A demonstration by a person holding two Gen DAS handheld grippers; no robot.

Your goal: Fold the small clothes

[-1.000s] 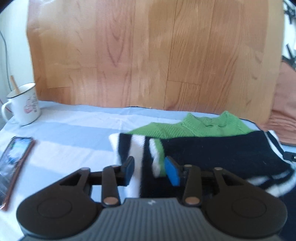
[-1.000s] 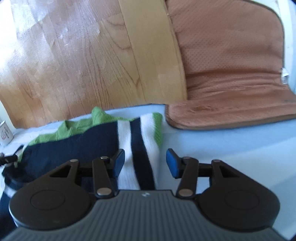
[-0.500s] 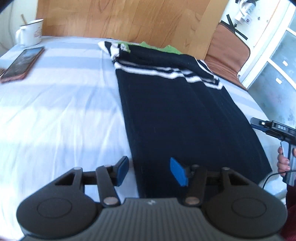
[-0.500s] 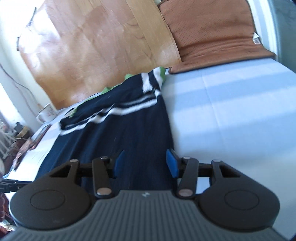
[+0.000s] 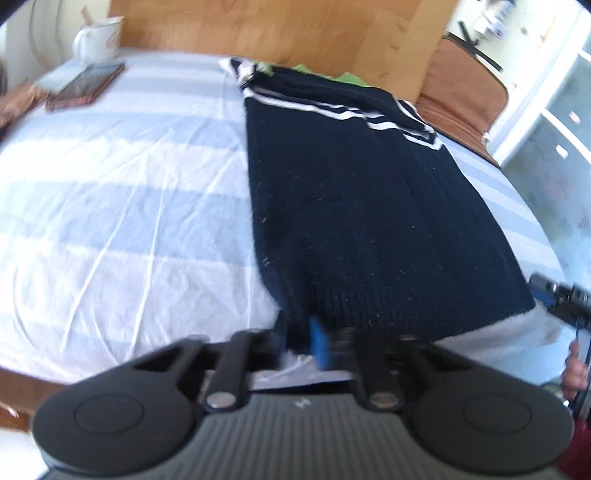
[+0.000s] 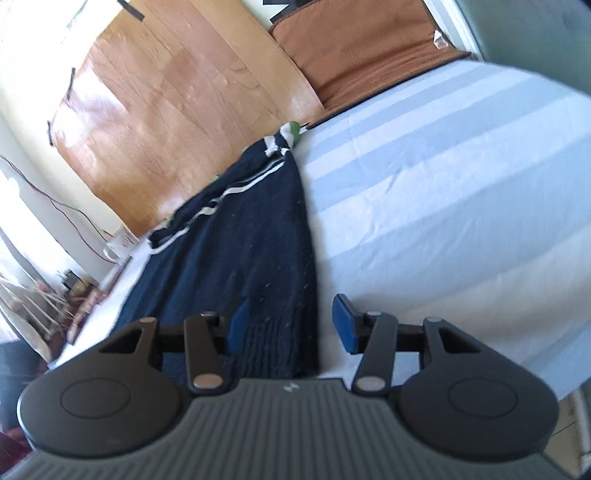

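A navy knit sweater [image 5: 362, 206] with white stripes and a green collar lies lengthwise on a light blue striped sheet [image 5: 122, 206], sleeves folded in at the far end. My left gripper [image 5: 299, 341] is shut on the sweater's near left hem corner. In the right wrist view the sweater [image 6: 240, 266] runs away from me. My right gripper [image 6: 290, 325] is open, its jaws straddling the near right hem corner, which lies between the blue pads.
A white mug [image 5: 98, 38] and a phone [image 5: 86, 86] sit at the far left by the wooden headboard [image 5: 280, 29]. A brown cushion [image 6: 362, 48] leans at the far right. The bed's near edge is just below both grippers.
Both grippers came from the collar end back to the near hem. The left gripper has closed on the hem corner. The right gripper has settled over the other corner, still open.
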